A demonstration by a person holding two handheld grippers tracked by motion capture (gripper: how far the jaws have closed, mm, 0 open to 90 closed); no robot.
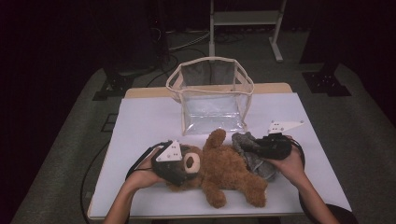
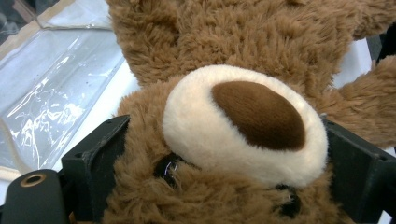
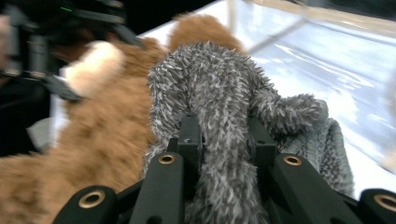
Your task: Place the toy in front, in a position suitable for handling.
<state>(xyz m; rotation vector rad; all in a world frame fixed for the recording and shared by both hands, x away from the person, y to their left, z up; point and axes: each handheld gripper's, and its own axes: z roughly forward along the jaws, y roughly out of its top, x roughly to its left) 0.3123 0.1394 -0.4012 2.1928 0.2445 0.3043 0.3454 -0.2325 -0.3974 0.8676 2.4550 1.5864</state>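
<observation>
As the fluffy brown plush teddy bear [image 1: 224,175] lay on its back at the near edge of the white-topped table [image 1: 140,121], I had my left gripper [image 2: 224,154] clamped wide about its head, one black jaw at each cheek beside the cream muzzle. My right gripper [image 3: 224,135] was pinched on a fold of the shaggy grey plush toy [image 3: 224,93], which lay touching the bear's side on my right.

I judged both toys light and very soft: the pile gave under the jaws, nothing could break, and the fur offered plenty of friction, so slipping was unlikely. The bear would sag from any single hold, its limbs and body dangling; the head seemed the firmest place to grip, being round and well stuffed. The grey toy was limper, and a pinch on a thick bunched fold near its middle looked safer than one on a thin end.

Farther back, just beyond the bear's raised paw, stood the clear plastic bag with beige trim [image 1: 212,100], upright and open at the top. I could see nothing inside it.
</observation>
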